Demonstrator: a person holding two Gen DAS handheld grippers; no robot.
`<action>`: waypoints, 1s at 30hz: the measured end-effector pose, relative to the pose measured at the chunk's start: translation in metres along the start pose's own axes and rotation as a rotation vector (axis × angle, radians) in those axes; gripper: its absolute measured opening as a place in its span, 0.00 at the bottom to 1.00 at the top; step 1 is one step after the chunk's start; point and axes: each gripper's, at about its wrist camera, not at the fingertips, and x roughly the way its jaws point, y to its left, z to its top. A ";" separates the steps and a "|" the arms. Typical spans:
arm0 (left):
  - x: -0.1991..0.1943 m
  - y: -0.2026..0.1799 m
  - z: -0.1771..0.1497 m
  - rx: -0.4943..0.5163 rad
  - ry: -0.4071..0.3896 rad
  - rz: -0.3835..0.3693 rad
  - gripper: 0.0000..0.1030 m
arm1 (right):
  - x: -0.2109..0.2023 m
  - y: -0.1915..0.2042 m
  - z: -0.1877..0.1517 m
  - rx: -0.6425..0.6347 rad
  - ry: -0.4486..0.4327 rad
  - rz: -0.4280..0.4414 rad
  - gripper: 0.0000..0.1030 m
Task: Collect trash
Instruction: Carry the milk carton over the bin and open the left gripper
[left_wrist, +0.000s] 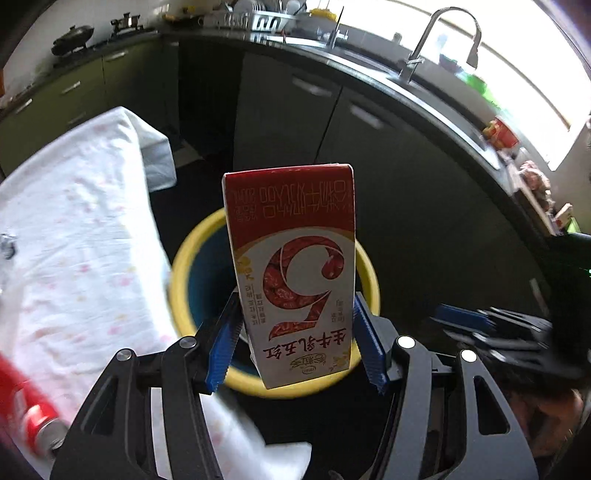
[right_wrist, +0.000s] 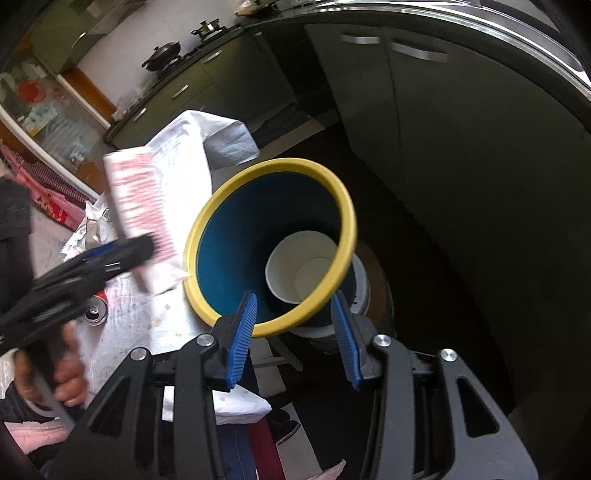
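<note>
The milk carton (left_wrist: 295, 266), clamped upright between the left gripper's (left_wrist: 295, 350) blue pads, hangs above the near rim of the yellow-rimmed bin (left_wrist: 369, 273), long axis pointing away. The right gripper (right_wrist: 293, 332) hovers unclenched and empty over that bin, beside a cloth-covered table (left_wrist: 74, 240) in a kitchen.

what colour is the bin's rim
Yellow, around a blue inside; the bin shows best in the right wrist view.
</note>
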 end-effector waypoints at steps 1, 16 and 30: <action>0.014 -0.001 0.003 -0.009 0.018 0.006 0.56 | 0.000 -0.002 0.001 0.003 0.001 -0.003 0.39; 0.026 0.008 0.004 -0.028 0.054 -0.001 0.75 | 0.001 -0.009 0.002 0.015 0.004 -0.034 0.45; -0.261 0.139 -0.096 -0.047 -0.333 0.113 0.95 | 0.026 0.145 -0.013 -0.399 0.080 0.137 0.53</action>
